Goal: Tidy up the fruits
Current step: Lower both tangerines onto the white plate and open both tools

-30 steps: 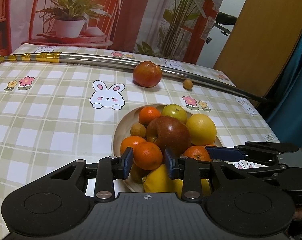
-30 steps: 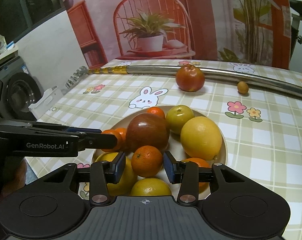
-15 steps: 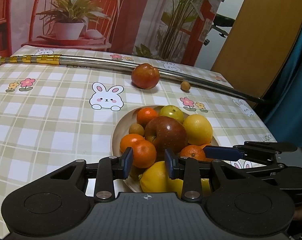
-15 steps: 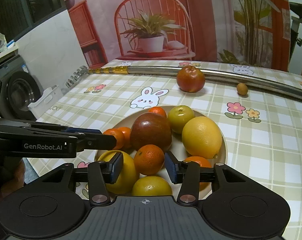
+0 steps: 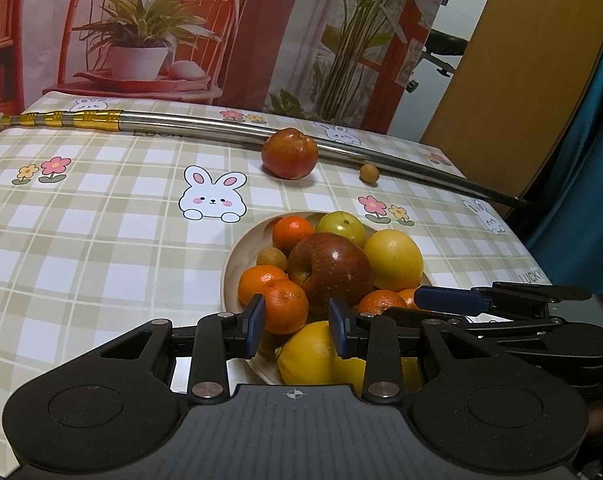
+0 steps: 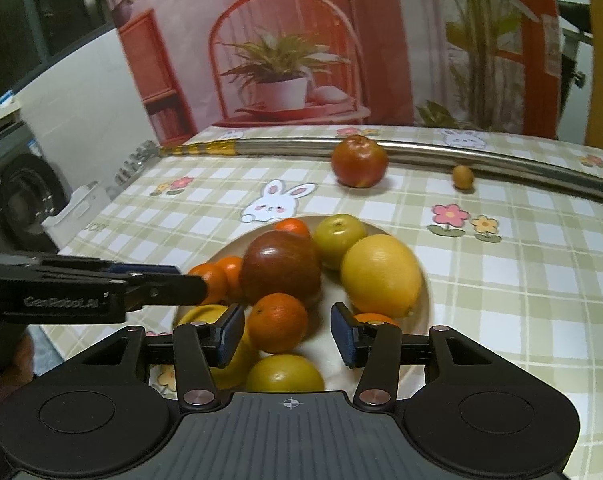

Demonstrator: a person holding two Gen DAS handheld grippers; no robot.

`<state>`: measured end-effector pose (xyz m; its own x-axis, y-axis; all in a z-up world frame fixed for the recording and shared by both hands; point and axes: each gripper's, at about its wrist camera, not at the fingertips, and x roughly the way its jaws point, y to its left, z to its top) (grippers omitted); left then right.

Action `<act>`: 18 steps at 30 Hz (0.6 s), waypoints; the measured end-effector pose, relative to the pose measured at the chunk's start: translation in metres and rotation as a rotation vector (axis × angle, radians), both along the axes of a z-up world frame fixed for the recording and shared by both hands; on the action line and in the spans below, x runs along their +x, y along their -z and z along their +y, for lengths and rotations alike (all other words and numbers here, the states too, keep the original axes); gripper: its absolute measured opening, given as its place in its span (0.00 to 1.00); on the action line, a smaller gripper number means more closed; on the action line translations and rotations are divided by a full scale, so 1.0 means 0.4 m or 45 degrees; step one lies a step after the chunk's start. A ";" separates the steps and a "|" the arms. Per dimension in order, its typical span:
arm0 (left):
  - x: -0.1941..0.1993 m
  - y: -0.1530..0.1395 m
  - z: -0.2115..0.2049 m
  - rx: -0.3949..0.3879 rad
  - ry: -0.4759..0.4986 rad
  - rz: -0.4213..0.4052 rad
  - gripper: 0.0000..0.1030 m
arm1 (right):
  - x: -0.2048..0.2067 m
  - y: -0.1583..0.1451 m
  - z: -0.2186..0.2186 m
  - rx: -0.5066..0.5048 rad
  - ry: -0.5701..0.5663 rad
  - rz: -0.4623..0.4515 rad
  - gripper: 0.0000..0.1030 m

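A beige plate (image 5: 237,256) (image 6: 419,276) near the table's front edge holds several fruits: a dark red apple (image 5: 329,266) (image 6: 281,268), a big yellow citrus (image 5: 393,260) (image 6: 379,276), a green fruit (image 5: 341,226) (image 6: 339,236), tangerines and lemons. My left gripper (image 5: 297,326) is open, its pads either side of a tangerine (image 5: 286,306) at the plate's near left. My right gripper (image 6: 287,336) is open and straddles another tangerine (image 6: 278,322). A red apple (image 5: 289,159) (image 6: 359,161) and a small brown fruit (image 5: 369,172) (image 6: 462,176) lie on the table beyond.
A long metal pole (image 5: 189,128) (image 6: 421,152) with a gold end lies across the far side of the checked tablecloth. The other gripper reaches in from the right in the left wrist view (image 5: 501,304) and from the left in the right wrist view (image 6: 101,284).
Both grippers have pulled back a little from the plate. The right gripper's jaws have opened wider around its tangerine. The left gripper's tangerine now sits left of centre between the pads.
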<state>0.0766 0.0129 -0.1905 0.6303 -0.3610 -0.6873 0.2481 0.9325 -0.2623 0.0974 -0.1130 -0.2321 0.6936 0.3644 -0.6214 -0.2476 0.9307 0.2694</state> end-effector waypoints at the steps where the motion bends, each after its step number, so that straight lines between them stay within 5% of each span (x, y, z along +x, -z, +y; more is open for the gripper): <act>1: 0.000 0.000 0.000 0.001 0.000 0.000 0.35 | 0.001 0.002 -0.002 0.001 0.006 0.005 0.43; 18: -0.002 0.001 0.002 -0.001 -0.003 -0.009 0.35 | 0.003 0.009 -0.014 -0.025 0.061 0.013 0.51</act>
<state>0.0759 0.0136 -0.1907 0.6359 -0.3597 -0.6828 0.2475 0.9331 -0.2610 0.0984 -0.1186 -0.2356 0.7034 0.3183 -0.6356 -0.1996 0.9466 0.2532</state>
